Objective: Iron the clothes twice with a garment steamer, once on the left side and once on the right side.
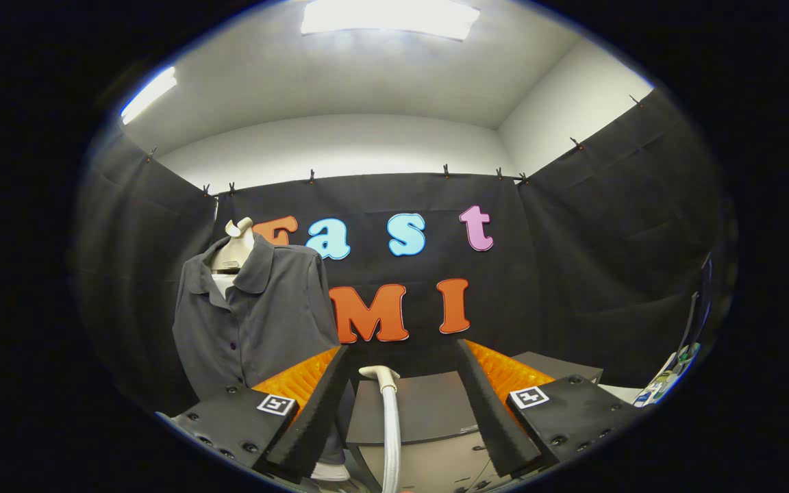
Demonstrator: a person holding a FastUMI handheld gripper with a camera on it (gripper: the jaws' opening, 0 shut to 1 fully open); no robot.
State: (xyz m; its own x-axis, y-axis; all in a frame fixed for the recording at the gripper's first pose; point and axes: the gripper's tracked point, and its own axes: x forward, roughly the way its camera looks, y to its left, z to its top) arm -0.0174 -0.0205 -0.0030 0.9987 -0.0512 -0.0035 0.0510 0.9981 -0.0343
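The gripper [401, 404] has its two fingers spread wide with nothing pressed between them; in the gap stands the garment steamer's pale hose [390, 431], its curved head [379, 373] just ahead of the fingertips, in front of a dark box-like stand [429, 411]. The grey shirt [257, 322] hangs on a mannequin bust [233, 250] beyond the left finger, off the stand's left edge. The step in hand looks like taking hold of the steamer: centre the fingers on the head's neck, close squarely, and keep the hose from snagging.
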